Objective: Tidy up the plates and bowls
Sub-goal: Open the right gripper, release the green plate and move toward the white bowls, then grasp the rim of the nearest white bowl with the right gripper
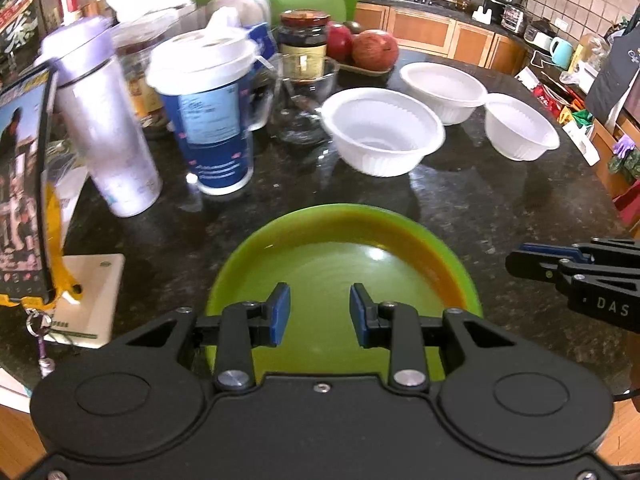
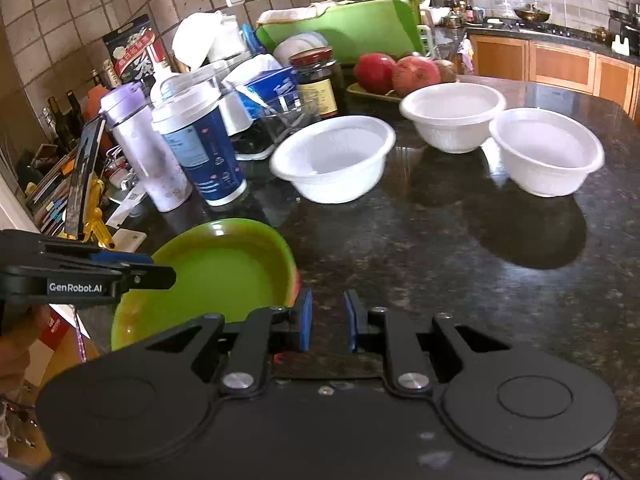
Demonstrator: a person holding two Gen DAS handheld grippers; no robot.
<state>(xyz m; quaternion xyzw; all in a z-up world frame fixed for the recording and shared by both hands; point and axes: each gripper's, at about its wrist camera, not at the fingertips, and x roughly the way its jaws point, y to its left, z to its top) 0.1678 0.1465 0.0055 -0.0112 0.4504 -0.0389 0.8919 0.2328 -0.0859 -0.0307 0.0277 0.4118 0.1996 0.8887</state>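
Left gripper: seen nearest in the left wrist view, held low over the green plate; its blue-padded fingers are spread apart with nothing between them.
Green plate: set on the dark stone counter, directly below the left gripper; an orange-tinted band is seen along its right inner rim.
Right gripper: held just to the right of the green plate; a narrow gap is left between its pads, and only bare counter is seen through that gap.
Nearest white bowl: placed upright beyond the plate, close to a small glass dish.
Middle white bowl: placed further back, touching or nearly touching the right white bowl.
Same bowls, right wrist view: nearest, middle, right; all three are seen empty.
Clutter at left: a blue-and-white lidded cup and a pale purple bottle are stood beside each other; a phone on a yellow stand is propped at the edge.
Back of counter: a dark jar and red fruit are seen behind the bowls.
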